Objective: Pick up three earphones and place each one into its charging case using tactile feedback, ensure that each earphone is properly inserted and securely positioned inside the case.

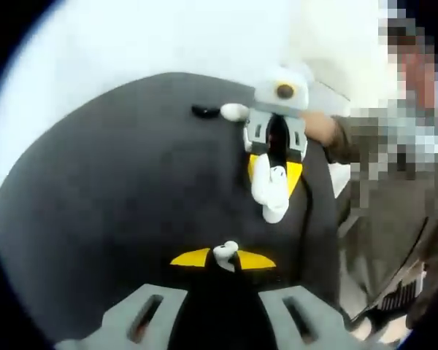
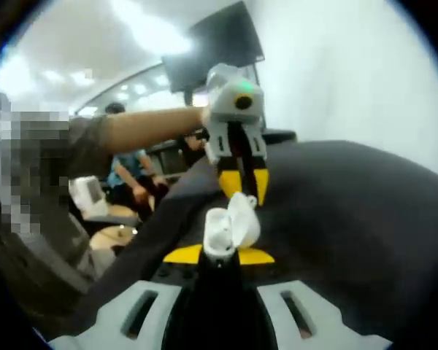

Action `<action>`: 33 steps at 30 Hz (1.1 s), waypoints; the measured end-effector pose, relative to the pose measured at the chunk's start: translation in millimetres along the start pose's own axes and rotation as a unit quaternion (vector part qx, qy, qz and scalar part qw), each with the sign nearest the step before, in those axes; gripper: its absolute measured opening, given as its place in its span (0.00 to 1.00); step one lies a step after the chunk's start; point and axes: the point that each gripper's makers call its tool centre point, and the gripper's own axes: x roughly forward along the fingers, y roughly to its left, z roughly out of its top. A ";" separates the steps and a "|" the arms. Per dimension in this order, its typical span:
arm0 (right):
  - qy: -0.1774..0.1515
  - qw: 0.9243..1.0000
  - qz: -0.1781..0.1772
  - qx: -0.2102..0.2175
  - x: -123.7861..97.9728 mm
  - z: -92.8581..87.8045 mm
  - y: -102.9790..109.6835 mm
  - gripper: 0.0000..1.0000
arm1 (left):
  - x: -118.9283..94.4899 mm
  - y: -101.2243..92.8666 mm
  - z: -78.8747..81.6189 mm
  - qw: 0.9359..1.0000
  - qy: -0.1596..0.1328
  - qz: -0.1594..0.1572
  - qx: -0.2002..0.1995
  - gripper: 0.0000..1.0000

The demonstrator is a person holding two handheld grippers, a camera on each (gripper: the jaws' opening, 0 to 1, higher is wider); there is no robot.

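White earphone (image 1: 225, 251) pinched between left gripper (image 1: 223, 260) tips (yellow-padded), above dark mat (image 1: 102, 211)

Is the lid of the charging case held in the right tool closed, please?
No, in the right gripper view the charging case sits in the right tool with its lid flipped open.

White earphones, yellow tips, dark mat

The left gripper (image 1: 225, 257) has grey jaws with yellow tips pinching a white earphone (image 1: 225, 251); the right gripper (image 2: 220, 255), coloured alike, holds a white charging case (image 2: 230, 224). Beyond lie a dark grey mat (image 1: 117, 204) and a black, possibly earphone-shaped piece (image 1: 204, 111).
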 end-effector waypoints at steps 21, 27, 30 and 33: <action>-0.002 1.000 -0.001 -0.003 -0.5 -1.0 -1.1 0.18 | -19.9 -35.2 26.7 0.957 -0.215 0.165 0.101 0.08; -0.002 1.000 -0.002 -0.003 -0.9 -0.6 -1.7 0.18 | -32.2 -48.2 54.2 0.943 -0.237 0.169 0.163 0.08; -0.002 1.000 -0.002 -0.004 -0.9 -0.4 -1.9 0.18 | -33.6 -55.7 64.6 0.937 -0.252 0.163 0.181 0.08; -0.002 1.000 -0.002 -0.005 -0.9 -0.3 -1.9 0.18 | -27.2 -53.9 67.7 0.934 -0.242 0.171 0.200 0.08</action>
